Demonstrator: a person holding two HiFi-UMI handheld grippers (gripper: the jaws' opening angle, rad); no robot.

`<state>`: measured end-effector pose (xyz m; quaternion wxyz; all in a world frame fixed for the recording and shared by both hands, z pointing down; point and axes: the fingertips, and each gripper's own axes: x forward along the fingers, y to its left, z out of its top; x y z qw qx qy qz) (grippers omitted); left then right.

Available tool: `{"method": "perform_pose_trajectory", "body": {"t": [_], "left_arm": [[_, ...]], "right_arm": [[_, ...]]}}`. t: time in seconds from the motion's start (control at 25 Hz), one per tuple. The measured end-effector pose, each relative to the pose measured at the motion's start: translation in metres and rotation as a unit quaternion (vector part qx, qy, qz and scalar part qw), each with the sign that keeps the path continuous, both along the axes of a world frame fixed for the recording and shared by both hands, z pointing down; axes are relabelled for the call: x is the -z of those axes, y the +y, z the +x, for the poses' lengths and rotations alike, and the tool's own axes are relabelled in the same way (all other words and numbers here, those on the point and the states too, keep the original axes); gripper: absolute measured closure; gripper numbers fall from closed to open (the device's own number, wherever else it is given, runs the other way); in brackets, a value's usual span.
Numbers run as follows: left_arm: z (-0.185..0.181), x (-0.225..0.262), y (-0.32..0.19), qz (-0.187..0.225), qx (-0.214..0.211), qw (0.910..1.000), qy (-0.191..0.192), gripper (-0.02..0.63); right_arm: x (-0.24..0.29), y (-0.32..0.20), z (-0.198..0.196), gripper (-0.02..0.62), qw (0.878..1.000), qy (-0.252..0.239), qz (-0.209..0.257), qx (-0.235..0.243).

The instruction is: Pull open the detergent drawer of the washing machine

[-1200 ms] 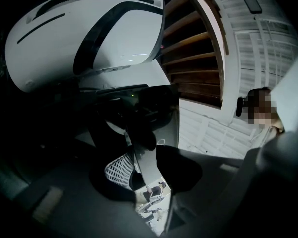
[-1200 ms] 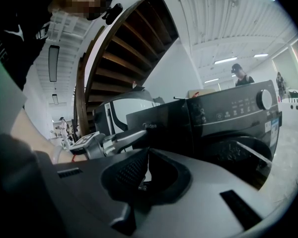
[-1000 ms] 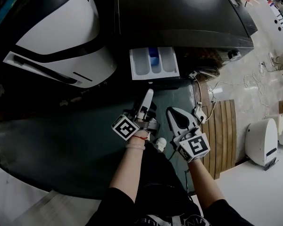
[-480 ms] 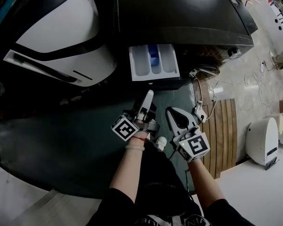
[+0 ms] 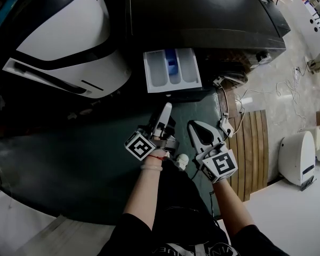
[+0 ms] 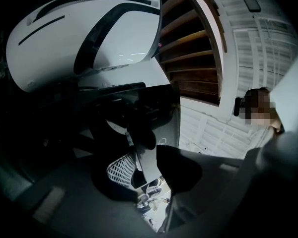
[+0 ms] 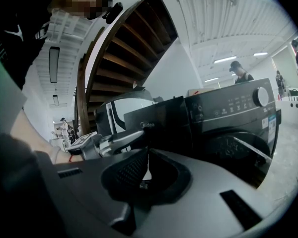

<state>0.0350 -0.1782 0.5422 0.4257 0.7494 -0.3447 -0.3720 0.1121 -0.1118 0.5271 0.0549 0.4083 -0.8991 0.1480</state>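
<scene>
The white detergent drawer (image 5: 172,70), with a blue insert in its middle compartment, stands pulled out from the front of the dark washing machine (image 5: 202,15). Both grippers hang back from it, above the dark green floor. My left gripper (image 5: 167,109) points at the drawer, a short way off, open and with nothing between its pads (image 6: 123,168). Beside it on the right, my right gripper (image 5: 195,126) is shut and empty, its pads (image 7: 131,170) nearly touching. In the right gripper view the washing machine (image 7: 228,118) stands ahead, and the left gripper (image 7: 114,140) shows at the left.
A white rounded appliance (image 5: 69,41) stands left of the washing machine. A wooden slatted platform (image 5: 250,153), cables with a plug (image 5: 226,124) and a small white appliance (image 5: 296,159) lie to the right. A person (image 7: 238,71) stands behind the machine, beneath a staircase.
</scene>
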Motion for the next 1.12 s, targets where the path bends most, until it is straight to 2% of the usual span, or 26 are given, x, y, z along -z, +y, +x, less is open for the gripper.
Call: {"method": "perform_pose_trajectory", "body": {"t": [0.4, 0.64, 1.12], "left_arm": [[0.002, 0.001, 0.010, 0.007, -0.010, 0.9998, 0.012, 0.477], [0.000, -0.002, 0.016, 0.004, -0.014, 0.9999, 0.002, 0.485], [0.000, -0.001, 0.017, 0.006, -0.022, 0.9997, 0.007, 0.491]], "right_arm": [[-0.003, 0.003, 0.002, 0.583, 1.000, 0.009, 0.006, 0.002], [-0.003, 0.004, 0.003, 0.583, 1.000, 0.011, 0.007, 0.001], [-0.005, 0.008, 0.001, 0.583, 1.000, 0.008, 0.000, -0.006]]}}
